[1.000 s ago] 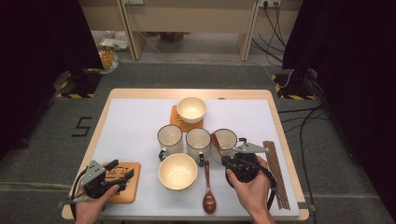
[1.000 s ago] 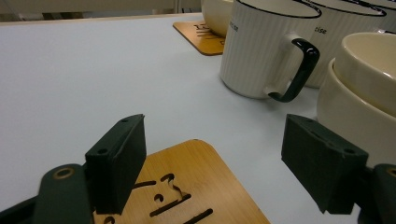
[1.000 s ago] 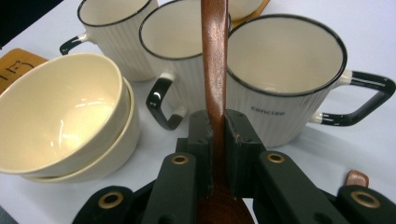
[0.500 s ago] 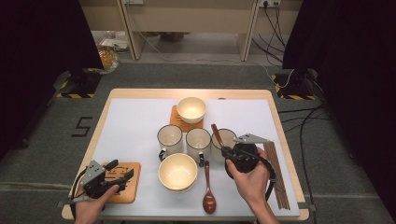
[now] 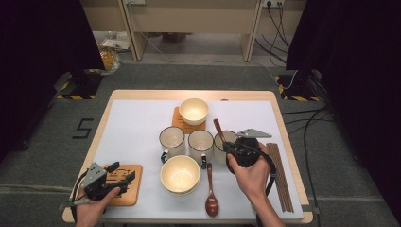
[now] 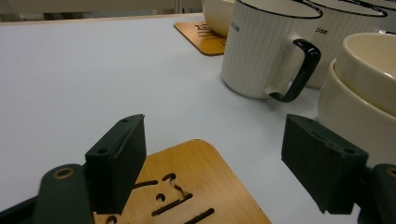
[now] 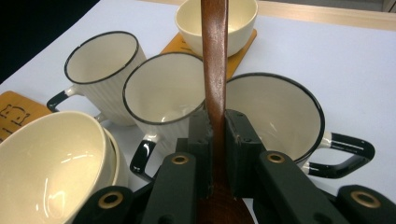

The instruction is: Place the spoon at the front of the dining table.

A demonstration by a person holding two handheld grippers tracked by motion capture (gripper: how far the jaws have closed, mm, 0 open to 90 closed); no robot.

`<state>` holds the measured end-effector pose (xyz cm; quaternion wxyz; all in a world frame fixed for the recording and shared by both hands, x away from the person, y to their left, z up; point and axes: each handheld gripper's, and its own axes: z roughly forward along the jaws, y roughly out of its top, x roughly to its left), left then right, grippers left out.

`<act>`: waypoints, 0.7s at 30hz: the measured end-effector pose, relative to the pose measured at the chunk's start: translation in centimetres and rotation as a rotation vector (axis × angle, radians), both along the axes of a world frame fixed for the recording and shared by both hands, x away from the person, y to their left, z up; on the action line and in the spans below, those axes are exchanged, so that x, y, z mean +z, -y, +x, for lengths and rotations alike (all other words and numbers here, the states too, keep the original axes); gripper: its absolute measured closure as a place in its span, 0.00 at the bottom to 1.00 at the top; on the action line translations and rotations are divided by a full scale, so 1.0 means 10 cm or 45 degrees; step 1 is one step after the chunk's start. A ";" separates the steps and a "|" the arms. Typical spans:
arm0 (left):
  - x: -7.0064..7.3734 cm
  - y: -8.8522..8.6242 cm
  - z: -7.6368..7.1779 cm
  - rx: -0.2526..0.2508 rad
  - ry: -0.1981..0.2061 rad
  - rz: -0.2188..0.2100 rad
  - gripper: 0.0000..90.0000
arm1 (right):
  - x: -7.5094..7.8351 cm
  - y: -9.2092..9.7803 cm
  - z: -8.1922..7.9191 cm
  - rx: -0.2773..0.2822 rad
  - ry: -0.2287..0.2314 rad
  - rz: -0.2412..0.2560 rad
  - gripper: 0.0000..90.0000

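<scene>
The right gripper (image 5: 230,147) is clamping its jaws tight on a dark wooden spoon (image 7: 215,60), whose handle is rising between the jaws and pointing up and away over the row of three mugs. In the high view that spoon (image 5: 218,129) is slanting above the right mug (image 5: 222,144), the landmark for everything here, and the right hand (image 5: 250,172) is wrapping the gripper body from just on the person's side of that mug, with the wrist angling in from the bottom edge. A second wooden spoon (image 5: 211,194) is lying flat on the table (image 5: 142,118), nearer the person than the right mug and just beside the stacked bowls (image 5: 179,174). Far to the left of the right mug, the left gripper (image 5: 118,173) is resting low over a bamboo coaster (image 6: 187,186), its jaws spread wide and gripping nothing, with the left hand (image 5: 92,208) curling under it. Beyond the mugs, a single bowl (image 5: 194,110) is sitting on another coaster (image 5: 178,120).
</scene>
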<state>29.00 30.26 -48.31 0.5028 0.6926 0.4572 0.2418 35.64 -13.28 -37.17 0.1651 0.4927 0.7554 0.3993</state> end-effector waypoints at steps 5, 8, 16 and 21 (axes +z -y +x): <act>0.00 0.00 0.00 0.000 0.000 0.000 0.24 | 0.01 -0.02 0.06 -0.003 0.007 0.005 0.91; 0.00 0.00 0.00 0.000 0.000 -0.001 0.24 | 0.01 -0.03 0.09 -0.006 0.010 0.007 0.91; 0.00 0.01 0.00 -0.002 -0.002 -0.003 0.24 | 0.04 -0.06 0.15 -0.011 0.018 0.014 0.91; 0.00 0.00 0.00 -0.001 -0.001 -0.002 0.24 | 0.06 -0.08 0.21 -0.016 0.023 0.017 0.91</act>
